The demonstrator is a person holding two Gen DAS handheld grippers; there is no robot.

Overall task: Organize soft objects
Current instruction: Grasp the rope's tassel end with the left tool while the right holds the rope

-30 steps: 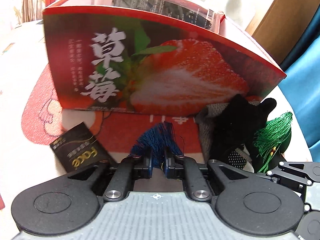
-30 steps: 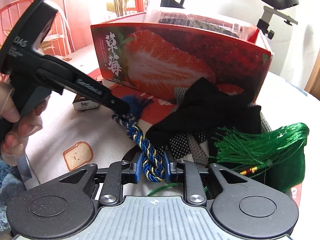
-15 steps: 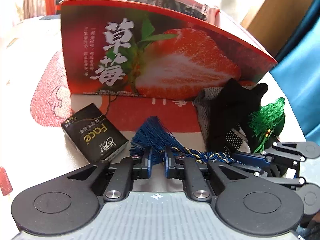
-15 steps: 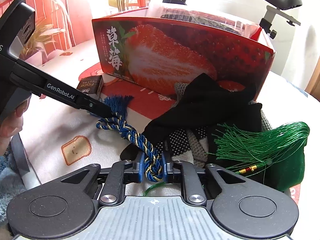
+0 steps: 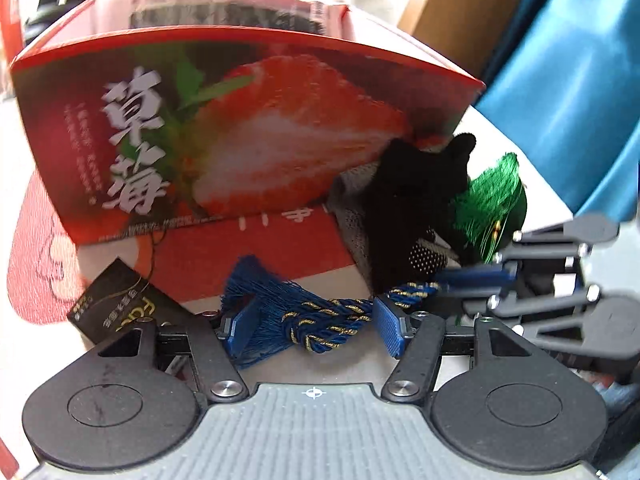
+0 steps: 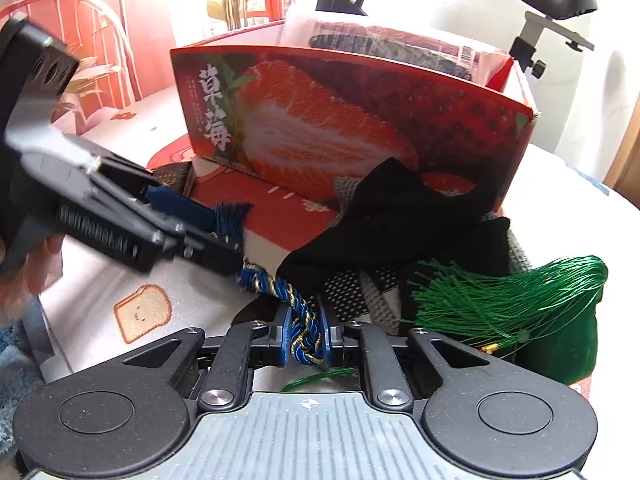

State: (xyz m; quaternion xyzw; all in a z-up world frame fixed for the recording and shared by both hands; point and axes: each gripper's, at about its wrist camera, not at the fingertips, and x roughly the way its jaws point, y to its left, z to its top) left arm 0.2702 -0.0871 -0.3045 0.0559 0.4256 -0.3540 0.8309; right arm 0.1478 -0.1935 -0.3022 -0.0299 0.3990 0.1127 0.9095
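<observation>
A blue and gold braided cord with a blue tassel [image 5: 308, 312] lies across the table in front of the red strawberry box [image 5: 240, 120]. My left gripper [image 5: 316, 330] is open, its blue pads on either side of the tassel end. My right gripper [image 6: 305, 338] is shut on the cord's other end [image 6: 302, 328]. The left gripper also shows in the right wrist view [image 6: 224, 232], and the right one in the left wrist view [image 5: 472, 280]. A pile of black and grey socks [image 6: 400, 232] and a green tassel [image 6: 500, 300] lie right of the cord.
A small black packet [image 5: 120, 308] lies on the table at the left of the cord. The open box holds a wrapped dark item [image 6: 400, 48]. A blue curtain [image 5: 568, 80] hangs at the right. A red chair [image 6: 80, 48] stands behind the table.
My left gripper has opened and let go of the tassel end. My right gripper still holds the cord, which now lies slacker and more doubled between the two grippers.
</observation>
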